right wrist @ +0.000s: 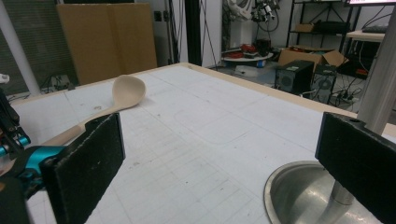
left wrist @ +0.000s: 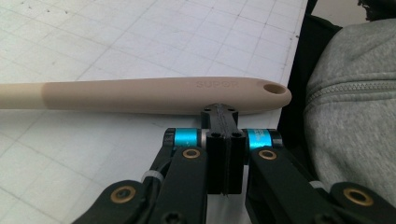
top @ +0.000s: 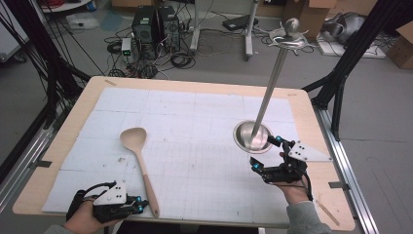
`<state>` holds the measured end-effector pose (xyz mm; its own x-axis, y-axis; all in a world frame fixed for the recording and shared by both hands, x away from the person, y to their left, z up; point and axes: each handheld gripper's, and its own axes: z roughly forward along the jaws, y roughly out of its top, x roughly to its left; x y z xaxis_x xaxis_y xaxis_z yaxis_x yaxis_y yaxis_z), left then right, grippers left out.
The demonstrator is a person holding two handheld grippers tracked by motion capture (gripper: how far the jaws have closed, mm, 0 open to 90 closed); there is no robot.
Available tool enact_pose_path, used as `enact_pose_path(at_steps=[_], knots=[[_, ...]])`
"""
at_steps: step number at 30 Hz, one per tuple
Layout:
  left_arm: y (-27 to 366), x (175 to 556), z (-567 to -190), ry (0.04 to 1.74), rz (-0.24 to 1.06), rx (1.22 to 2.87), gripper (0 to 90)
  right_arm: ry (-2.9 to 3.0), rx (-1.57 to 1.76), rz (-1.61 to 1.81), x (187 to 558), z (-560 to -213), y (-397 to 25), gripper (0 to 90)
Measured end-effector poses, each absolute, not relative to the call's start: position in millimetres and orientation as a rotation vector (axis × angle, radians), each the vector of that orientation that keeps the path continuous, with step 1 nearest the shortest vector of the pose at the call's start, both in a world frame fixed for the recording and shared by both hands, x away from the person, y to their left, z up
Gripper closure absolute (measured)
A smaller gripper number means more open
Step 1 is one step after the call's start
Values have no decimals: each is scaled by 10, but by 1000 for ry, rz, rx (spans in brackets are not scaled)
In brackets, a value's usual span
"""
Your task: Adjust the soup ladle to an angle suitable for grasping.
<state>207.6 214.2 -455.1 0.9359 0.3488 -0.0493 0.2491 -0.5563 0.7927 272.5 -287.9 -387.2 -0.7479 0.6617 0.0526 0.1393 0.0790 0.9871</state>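
A pale wooden spoon (top: pixel 141 168) lies on the white gridded mat (top: pixel 195 122), bowl far, handle end near the front edge. My left gripper (top: pixel 140 206) rests at the front left, shut with nothing between its jaws. In the left gripper view its closed tips (left wrist: pixel 223 112) sit right at the spoon handle (left wrist: pixel 154 95), near the hanging hole. My right gripper (top: pixel 264 153) is open beside the round base of a metal stand (top: pixel 252 136). In the right gripper view its gripper (right wrist: pixel 224 163) shows wide jaws, the stand base (right wrist: pixel 299 196) at the right and the spoon (right wrist: pixel 126 91) farther off.
The stand's tall pole (top: pixel 272 78) leans up to a hooked top (top: pixel 291 36). A grey garment (left wrist: pixel 355 116) is at the table's front edge. Computers, cables and boxes (top: pixel 156 29) lie on the floor beyond the table. A wooden stick (top: pixel 327 212) lies at the front right.
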Motion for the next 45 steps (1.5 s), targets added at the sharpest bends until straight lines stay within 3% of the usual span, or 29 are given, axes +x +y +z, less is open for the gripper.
enact_pose_path(at_steps=[19,23,45], knots=[[1959,2166,-4512,415,176,2142,900,1957,791,1712,2730,-3873,-2870,1],[1879,2183,-4552,416,196,2193,900,1955,794,1713,2725,-3871,-2879,1],[1889,2195,-4535,430,180,2190,898,1947,810,1708,2683,-3880,-2941,1]])
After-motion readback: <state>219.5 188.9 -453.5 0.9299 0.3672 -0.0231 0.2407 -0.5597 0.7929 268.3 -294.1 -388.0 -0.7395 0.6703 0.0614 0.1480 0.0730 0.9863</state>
